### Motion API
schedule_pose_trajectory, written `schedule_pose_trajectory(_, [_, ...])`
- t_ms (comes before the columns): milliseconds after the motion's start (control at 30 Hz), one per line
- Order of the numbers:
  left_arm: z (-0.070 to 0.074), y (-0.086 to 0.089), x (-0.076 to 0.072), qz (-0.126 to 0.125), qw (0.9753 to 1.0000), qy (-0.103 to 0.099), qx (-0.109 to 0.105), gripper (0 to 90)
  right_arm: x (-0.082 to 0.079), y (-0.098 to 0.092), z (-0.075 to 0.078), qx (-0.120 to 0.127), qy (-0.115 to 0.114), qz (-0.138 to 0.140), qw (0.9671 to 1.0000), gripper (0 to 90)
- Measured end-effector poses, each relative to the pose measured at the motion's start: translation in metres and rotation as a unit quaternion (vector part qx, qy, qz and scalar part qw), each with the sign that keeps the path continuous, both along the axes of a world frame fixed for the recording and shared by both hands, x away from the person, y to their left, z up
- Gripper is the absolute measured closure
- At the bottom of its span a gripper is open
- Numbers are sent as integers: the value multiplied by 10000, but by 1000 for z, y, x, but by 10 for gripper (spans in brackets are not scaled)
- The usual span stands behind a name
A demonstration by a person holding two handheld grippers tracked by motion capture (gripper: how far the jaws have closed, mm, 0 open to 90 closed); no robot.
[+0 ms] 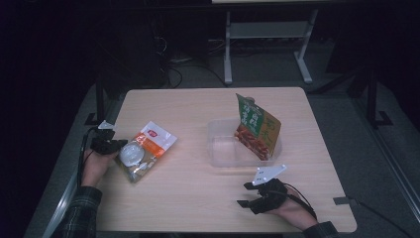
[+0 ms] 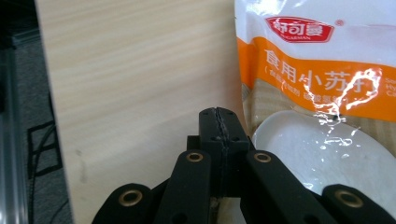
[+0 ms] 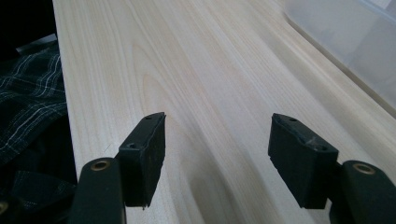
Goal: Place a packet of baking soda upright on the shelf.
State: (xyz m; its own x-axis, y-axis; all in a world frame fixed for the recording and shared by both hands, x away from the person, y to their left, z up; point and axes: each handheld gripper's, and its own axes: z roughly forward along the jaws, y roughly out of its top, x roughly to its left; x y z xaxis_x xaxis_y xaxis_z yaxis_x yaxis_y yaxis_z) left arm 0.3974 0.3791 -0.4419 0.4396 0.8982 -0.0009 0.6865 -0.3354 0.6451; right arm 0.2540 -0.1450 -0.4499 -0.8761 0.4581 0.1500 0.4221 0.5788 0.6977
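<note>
A white and orange snack bag [image 1: 147, 150] with a picture of a white bowl lies flat on the left of the wooden table [image 1: 198, 111]. My left gripper [image 1: 120, 144] rests at its left edge. In the left gripper view the jaws are shut, and the bag [image 2: 322, 93] lies just to the right of the left gripper [image 2: 219, 114], with nothing seen between the jaws. A green and orange bag [image 1: 256, 127] stands tilted in a clear plastic tub [image 1: 220, 148]. My right gripper [image 1: 244, 194] is open over bare table near the front edge, and the right gripper [image 3: 217, 140] has nothing between its jaws.
The tub's wall [image 3: 355, 56] lies ahead and to the right of the right gripper. A plaid sleeve [image 3: 28, 102] lies beyond the table's edge. Dark floor, cables and the legs of another table [image 1: 228, 54] lie past the far edge.
</note>
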Motion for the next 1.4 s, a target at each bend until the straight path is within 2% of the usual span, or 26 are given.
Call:
schedule_pose_trajectory(333, [-1, -8, -36, -223, 9993, 87, -293, 899, -2, -2, 2, -6, -28, 0, 10000, 361])
schedule_pose_trajectory(533, [-3, -19, -57, -485, 9974, 187, -504, 899, -2, -3, 3, 0, -50, -14, 10000, 361])
schedule_pose_trajectory(700, [-4, -35, -71, -696, 9952, 230, -649, 899, -3, -2, 4, 0, -67, 9, 10000, 361])
schedule_pose_trajectory(900, [-4, -55, -81, -1006, 9923, 277, -666, 899, -2, -2, 3, -8, -95, 36, 9999, 360])
schedule_pose_trajectory(1133, [-1, -75, -88, -1288, 9889, 239, -706, 899, -2, -1, 3, -18, -85, 42, 10000, 360])
schedule_pose_trajectory(1300, [-1, -87, -90, -1548, 9854, 251, -666, 899, -2, -1, 3, -20, -70, 33, 10000, 360])
schedule_pose_trajectory(1400, [2, -88, -89, -1561, 9851, 172, -698, 877, -2, -2, 3, -24, -78, 40, 10000, 360])
